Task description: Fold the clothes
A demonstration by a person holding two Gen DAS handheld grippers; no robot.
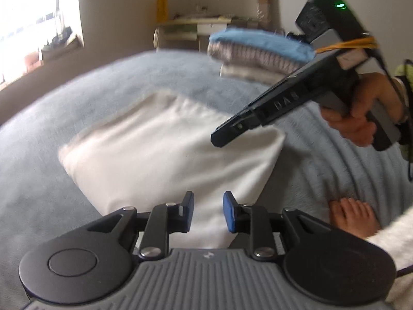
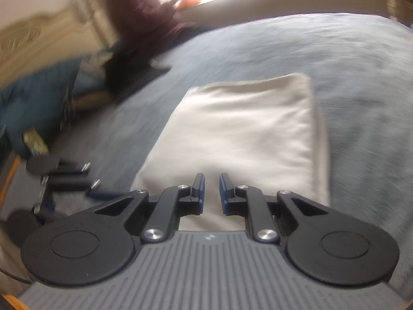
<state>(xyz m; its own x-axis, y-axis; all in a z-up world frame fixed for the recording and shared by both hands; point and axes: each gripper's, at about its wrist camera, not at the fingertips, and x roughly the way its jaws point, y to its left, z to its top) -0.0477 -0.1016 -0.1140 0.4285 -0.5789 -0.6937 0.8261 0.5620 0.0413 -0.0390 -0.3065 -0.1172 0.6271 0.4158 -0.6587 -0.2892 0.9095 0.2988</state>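
The left wrist view is taken from just behind the left gripper (image 1: 208, 211), low and close over a folded white cloth (image 1: 165, 155) on a grey-blue fleece blanket (image 1: 77, 98), facing the far wall. The right wrist view is taken from behind the right gripper (image 2: 211, 191), equally near, facing a bright window. The white cloth (image 2: 242, 129) and blanket (image 2: 348, 64) are shared by both views.

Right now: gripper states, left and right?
Left gripper: open, empty, above the folded white garment.
Right gripper: open, narrow gap, empty.
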